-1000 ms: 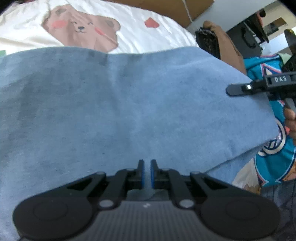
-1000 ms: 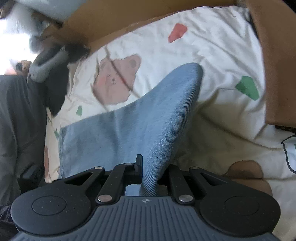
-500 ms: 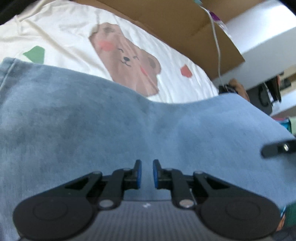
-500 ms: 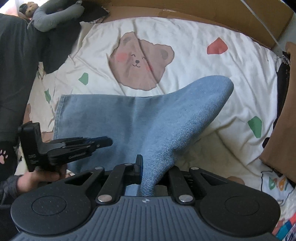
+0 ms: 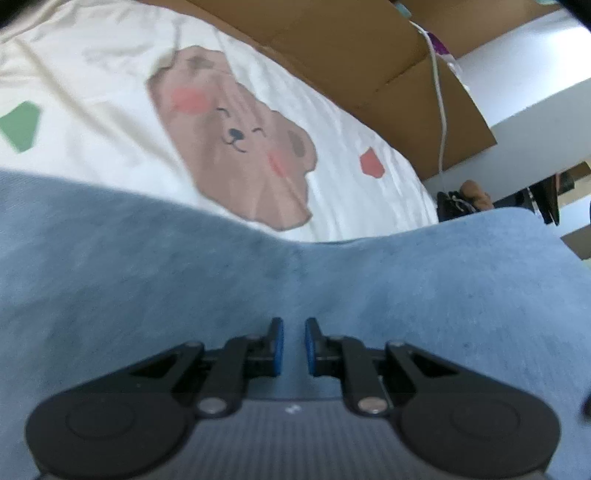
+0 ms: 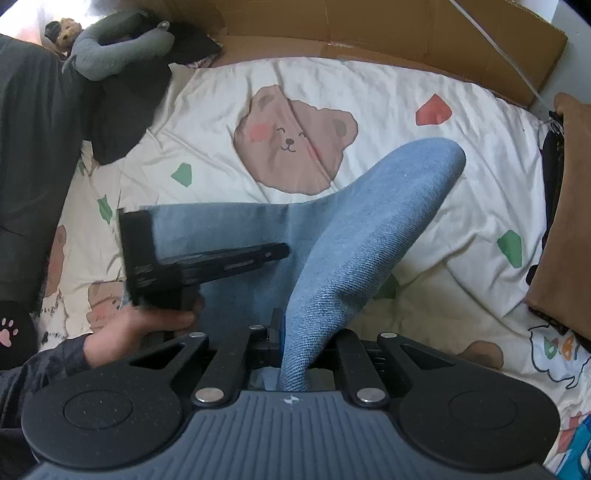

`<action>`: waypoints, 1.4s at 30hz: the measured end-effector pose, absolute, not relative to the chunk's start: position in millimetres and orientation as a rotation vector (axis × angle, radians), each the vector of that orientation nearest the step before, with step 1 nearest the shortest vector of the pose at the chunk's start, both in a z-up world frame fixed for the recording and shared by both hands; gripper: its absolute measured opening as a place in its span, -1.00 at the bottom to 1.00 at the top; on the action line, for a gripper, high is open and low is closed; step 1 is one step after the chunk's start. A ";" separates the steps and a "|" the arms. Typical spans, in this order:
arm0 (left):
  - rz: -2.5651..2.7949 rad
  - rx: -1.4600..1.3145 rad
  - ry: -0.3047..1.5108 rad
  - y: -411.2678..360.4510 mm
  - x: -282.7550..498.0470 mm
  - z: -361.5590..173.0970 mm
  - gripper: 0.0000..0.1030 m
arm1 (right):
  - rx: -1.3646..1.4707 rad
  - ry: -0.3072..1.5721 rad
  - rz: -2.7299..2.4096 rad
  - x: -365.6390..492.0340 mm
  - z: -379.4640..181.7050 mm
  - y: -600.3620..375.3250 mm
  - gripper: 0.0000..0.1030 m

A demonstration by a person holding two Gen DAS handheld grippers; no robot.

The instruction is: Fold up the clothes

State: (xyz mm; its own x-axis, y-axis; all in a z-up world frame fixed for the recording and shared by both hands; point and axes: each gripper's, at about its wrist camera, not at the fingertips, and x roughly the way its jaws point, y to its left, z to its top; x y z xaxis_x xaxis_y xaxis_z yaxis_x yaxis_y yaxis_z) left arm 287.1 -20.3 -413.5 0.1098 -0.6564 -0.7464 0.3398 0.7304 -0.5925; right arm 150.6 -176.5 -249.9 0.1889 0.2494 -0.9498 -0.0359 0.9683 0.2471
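The blue denim garment [image 6: 354,236] lies across the middle of the right wrist view, on a bed covered by a cream sheet [image 6: 461,229] printed with bears and coloured patches. Its left part lies flat on the sheet, while its right part is lifted into a tall rounded fold that runs from the upper right of the frame down to the lower centre. There the right gripper [image 6: 295,354] has its jaws clenched on the cloth, which rises straight out from between them.

In the left of that frame the left gripper [image 6: 277,252], held by a hand [image 6: 147,325] in a dark sleeve, hovers over the flat part of the denim. In the left wrist view its jaws stand a narrow gap apart and grasp nothing; whether they touch the denim [image 5: 258,280] filling the lower half of the frame cannot be told.

By my reading the fold is underway, not finished: one end is raised but not yet laid over the rest. What is left is to carry that end across, lay it down, smooth it, and likely fold again. A cardboard sheet [image 6: 406,33] lines the top edge, and a grey plush toy [image 6: 122,48] sits upper left.
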 end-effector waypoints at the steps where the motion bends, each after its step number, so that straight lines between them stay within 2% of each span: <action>1: -0.747 -0.298 1.264 -24.6 289.4 -415.2 -0.81 | 0.187 1.367 0.204 149.8 -251.1 -176.6 -0.89; 15: -0.681 -0.253 1.209 -49.4 316.6 -420.7 -0.95 | 0.198 1.369 0.247 149.1 -260.1 -185.4 -0.89; 29: -0.594 -0.383 1.164 31.0 319.6 -383.6 -0.92 | 0.145 1.341 0.307 149.2 -247.4 -142.3 -0.88; 37: -0.504 -0.396 1.091 115.1 304.6 -342.5 -0.60 | 0.028 1.320 0.348 154.3 -235.0 -101.2 -0.88; 41: -0.396 -0.423 1.062 158.7 291.9 -338.1 -0.20 | -0.092 1.300 0.401 153.2 -233.5 -70.3 -0.88; 42: -0.372 -0.436 1.060 167.7 288.4 -340.2 -0.16 | -0.110 1.296 0.411 152.5 -234.2 -62.7 -0.87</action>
State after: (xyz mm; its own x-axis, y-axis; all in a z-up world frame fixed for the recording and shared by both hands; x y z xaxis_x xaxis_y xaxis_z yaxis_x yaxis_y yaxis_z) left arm 288.4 167.7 -340.2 0.4419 -0.4926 -0.7497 0.0842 0.8548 -0.5121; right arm 152.5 -62.7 -234.2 0.2107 0.2339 -0.9492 -0.3560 0.9226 0.1484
